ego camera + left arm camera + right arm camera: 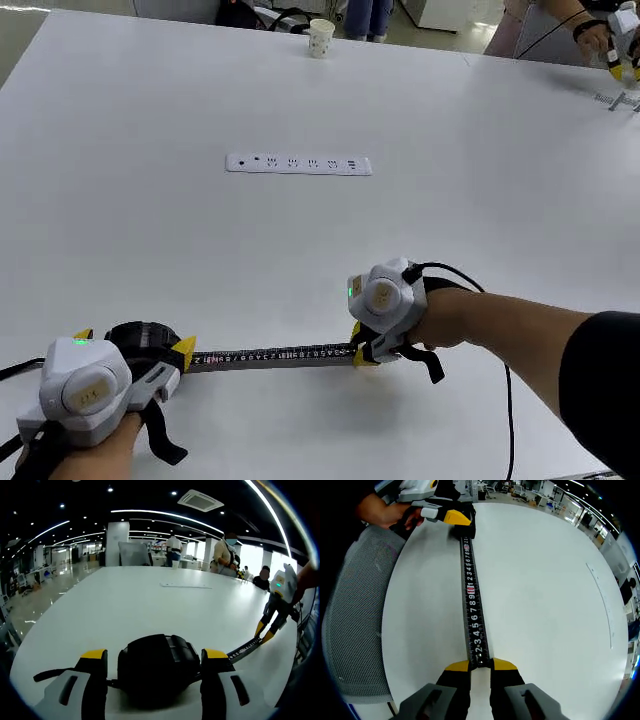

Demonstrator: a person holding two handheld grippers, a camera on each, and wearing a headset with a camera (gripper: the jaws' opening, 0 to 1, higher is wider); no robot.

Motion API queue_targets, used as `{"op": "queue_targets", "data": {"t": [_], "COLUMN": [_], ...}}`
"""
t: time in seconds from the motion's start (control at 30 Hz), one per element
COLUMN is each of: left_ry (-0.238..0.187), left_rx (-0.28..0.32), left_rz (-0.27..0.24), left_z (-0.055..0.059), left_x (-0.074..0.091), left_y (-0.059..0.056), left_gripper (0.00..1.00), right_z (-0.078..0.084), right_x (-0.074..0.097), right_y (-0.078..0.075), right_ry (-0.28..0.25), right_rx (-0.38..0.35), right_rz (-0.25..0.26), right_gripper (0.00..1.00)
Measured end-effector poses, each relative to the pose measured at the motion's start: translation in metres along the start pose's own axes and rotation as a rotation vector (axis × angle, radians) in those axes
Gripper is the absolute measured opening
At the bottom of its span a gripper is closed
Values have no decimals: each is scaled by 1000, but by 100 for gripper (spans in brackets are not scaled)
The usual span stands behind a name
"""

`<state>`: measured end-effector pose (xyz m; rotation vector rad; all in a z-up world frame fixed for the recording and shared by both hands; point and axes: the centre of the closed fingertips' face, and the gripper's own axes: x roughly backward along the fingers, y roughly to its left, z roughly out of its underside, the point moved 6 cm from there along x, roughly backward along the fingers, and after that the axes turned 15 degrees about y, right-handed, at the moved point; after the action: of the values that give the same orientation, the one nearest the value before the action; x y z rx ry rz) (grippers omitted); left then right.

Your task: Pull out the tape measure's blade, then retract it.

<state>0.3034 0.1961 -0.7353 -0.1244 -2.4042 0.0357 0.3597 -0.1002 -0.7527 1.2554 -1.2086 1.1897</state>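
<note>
item one: tape measure (156,666), black, round-bodied, sitting on the white table (300,250) at the near left edge in the head view. item two: its blade (270,354), dark with pale numerals, drawn out flat along the table surface and running rightward from the body in a straight line; in the right gripper view we read the numbers counting up away from the near end, with a red mark partway along. item three: left gripper (134,342), white with yellow tips, its jaws spread to the width of the tape measure and pressed against both sides of the body, so we count it as clamped on the tape measure. item four: right gripper (480,665), same make, its jaws drawn nearly together with the blade's free end pinched between the yellow tips; in the head view it sits right of centre, well apart from the left gripper, with the blade spanning the gap between them. item five: a white power strip (298,164), lying flat near the middle of the table, beyond the blade and apart from it. item six: a paper cup (320,37), upright at the far edge. item seven: a grey mesh chair (355,610), beside the table edge in the right gripper view.
</note>
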Motion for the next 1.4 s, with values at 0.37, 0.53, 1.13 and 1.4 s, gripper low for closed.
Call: {"op": "queue_targets", "data": {"t": [0.37, 0.53, 1.13, 1.4], "left_ry": [48, 64, 99, 113], "left_rx": [-20, -29, -42, -41], "left_rz": [10, 13, 19, 20], "left_z": [2, 2, 2, 2], "left_x": [-1, 0, -1, -2], "left_y": [-4, -5, -4, -3], "left_gripper": [61, 60, 59, 59], "right_z": [1, 1, -2, -5], "right_x": [0, 0, 0, 0], "right_y": [1, 0, -1, -3], "right_ry": [-13, -13, -15, 2], "right_rx": [-14, -39, -41, -54], "right_rz": [-2, -9, -26, -45], "right_gripper": [10, 10, 10, 10]}}
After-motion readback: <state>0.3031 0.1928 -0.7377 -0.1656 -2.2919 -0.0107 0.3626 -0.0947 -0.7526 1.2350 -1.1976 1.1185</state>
